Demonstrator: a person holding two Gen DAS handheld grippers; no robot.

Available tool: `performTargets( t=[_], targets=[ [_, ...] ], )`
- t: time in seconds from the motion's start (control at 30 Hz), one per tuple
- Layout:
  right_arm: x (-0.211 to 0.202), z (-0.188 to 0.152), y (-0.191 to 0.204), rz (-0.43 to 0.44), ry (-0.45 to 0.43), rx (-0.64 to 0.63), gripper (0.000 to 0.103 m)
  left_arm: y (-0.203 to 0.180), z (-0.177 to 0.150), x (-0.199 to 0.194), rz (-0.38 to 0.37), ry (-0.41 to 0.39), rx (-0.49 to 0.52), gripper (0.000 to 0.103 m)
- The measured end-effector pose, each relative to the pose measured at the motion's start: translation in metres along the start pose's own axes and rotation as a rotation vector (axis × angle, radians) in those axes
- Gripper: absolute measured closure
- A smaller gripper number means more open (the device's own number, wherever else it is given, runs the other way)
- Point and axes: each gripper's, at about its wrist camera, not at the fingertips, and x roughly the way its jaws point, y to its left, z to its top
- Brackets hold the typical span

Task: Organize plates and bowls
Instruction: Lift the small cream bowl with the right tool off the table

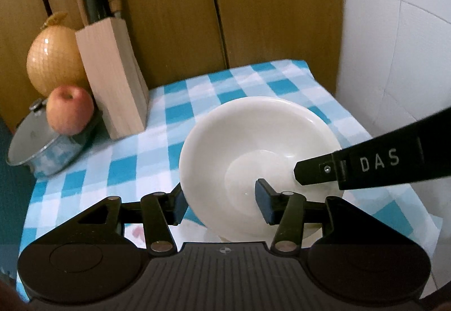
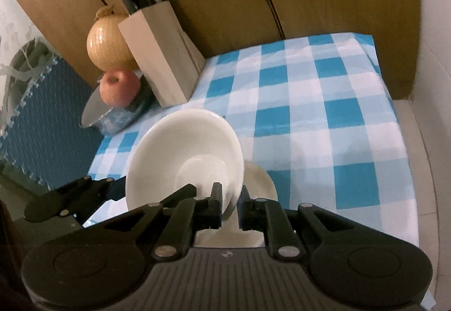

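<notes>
A white bowl (image 2: 183, 158) hung tilted over the checked cloth (image 2: 324, 102), in front of the knife block (image 2: 160, 57). The right gripper (image 2: 229, 205) had its jaws pinched on the bowl's rim, likely to carry it toward a stack. The left gripper (image 1: 222, 198) straddled the bowl's near left edge, jaws spread with one finger outside the rim and one over the basin, neither pad pressing; probably it had let go. Left of the block sat an onion (image 1: 53, 57) and an apple (image 1: 69, 109) on a pot lid (image 1: 31, 139). A second white dish (image 2: 260, 178) lay below the bowl, mostly hidden; whether plate or bowl was unclear.
</notes>
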Motion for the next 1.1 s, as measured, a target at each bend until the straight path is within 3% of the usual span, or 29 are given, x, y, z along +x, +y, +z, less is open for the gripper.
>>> performTargets(
  t=[0.23, 0.33, 0.47, 0.6, 0.67, 1.1],
  targets=[
    [0.009, -0.008, 0.001, -0.032, 0.036, -0.026, 0.093, 0.001, -0.009, 0.009, -0.019, 0.055, 0.0, 0.044],
    [0.006, -0.008, 0.004, -0.068, 0.007, -0.061, 0.092, -0.001, -0.011, 0.011, 0.005, 0.055, 0.026, 0.045],
    [0.001, -0.006, 0.004, -0.112, -0.031, -0.086, 0.082, 0.0, -0.012, 0.011, 0.006, 0.059, 0.033, 0.042],
    [0.003, -0.003, -0.003, -0.118, -0.024, -0.066, 0.08, 0.004, -0.01, 0.012, 0.012, 0.056, 0.026, 0.038],
    [0.004, -0.003, -0.006, -0.115, -0.02, -0.058, 0.077, 0.004, -0.01, 0.012, 0.018, 0.051, 0.028, 0.033],
    [0.023, -0.001, -0.025, -0.022, 0.048, 0.066, 0.069, 0.005, -0.013, 0.011, -0.01, 0.047, 0.062, 0.024]
  ],
)
